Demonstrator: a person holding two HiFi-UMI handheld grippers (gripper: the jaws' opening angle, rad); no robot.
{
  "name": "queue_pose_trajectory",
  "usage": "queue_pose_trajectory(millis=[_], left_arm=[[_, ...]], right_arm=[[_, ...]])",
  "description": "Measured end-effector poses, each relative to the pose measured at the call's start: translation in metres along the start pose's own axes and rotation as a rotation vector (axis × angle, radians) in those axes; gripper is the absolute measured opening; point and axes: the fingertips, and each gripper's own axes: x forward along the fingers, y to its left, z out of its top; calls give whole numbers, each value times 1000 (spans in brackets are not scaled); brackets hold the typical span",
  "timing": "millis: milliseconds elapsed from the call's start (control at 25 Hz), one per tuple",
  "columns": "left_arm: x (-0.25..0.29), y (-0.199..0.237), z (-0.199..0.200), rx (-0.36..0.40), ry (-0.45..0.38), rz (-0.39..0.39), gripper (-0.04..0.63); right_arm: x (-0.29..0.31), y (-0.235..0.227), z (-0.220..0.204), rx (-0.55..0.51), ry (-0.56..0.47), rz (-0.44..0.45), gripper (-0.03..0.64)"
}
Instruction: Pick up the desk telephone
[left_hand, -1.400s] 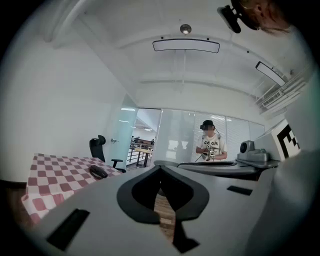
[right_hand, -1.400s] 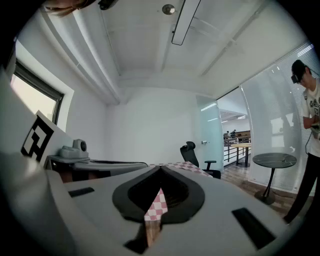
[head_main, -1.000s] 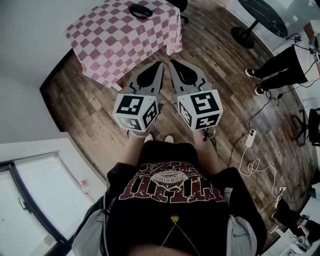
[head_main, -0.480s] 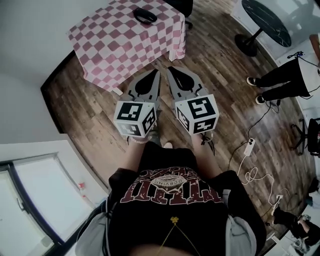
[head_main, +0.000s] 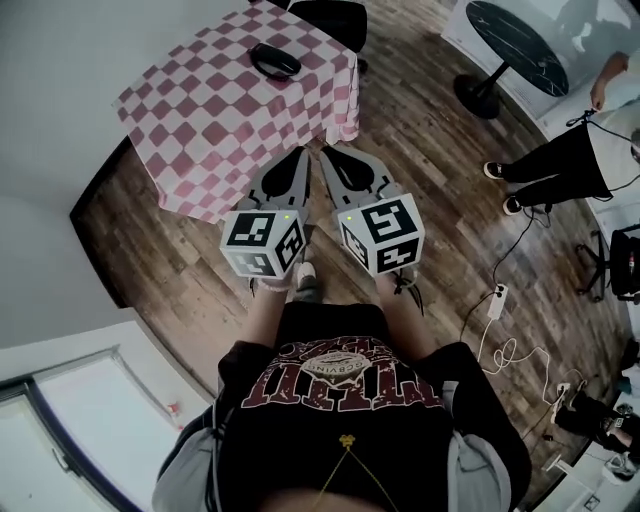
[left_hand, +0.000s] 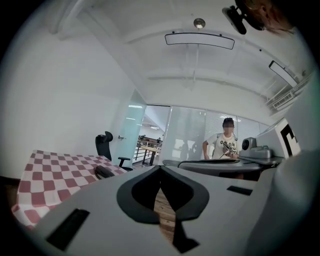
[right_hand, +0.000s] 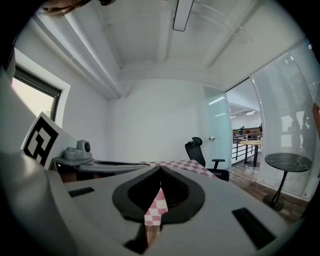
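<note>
Desk telephone (head_main: 274, 60) sits near the table's (head_main: 215, 125) far edge; left tongs (head_main: 298, 155) and right tongs (head_main: 327, 155), both clenched empty, could shove it off if unopened.

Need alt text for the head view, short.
A person, seen from above, holds the left gripper and right gripper side by side, both shut and empty, pointed at a checked-cloth table. The black telephone lies on its far side, untouched. A bystander stands at right on the wood floor.
</note>
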Motion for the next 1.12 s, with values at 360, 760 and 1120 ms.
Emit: queue_pose_trajectory(millis=[360,760,1120], left_arm=[[44,46,16,18,4,-62,-2],[69,85,16,27,48,-59,-2],[128,110,21,7,67,-37,-2]], right_arm=[[59,-20,10,14,0,-50,18],[101,-39,13,48,11,-73,18],[150,-83,18,17,46,-40,18]])
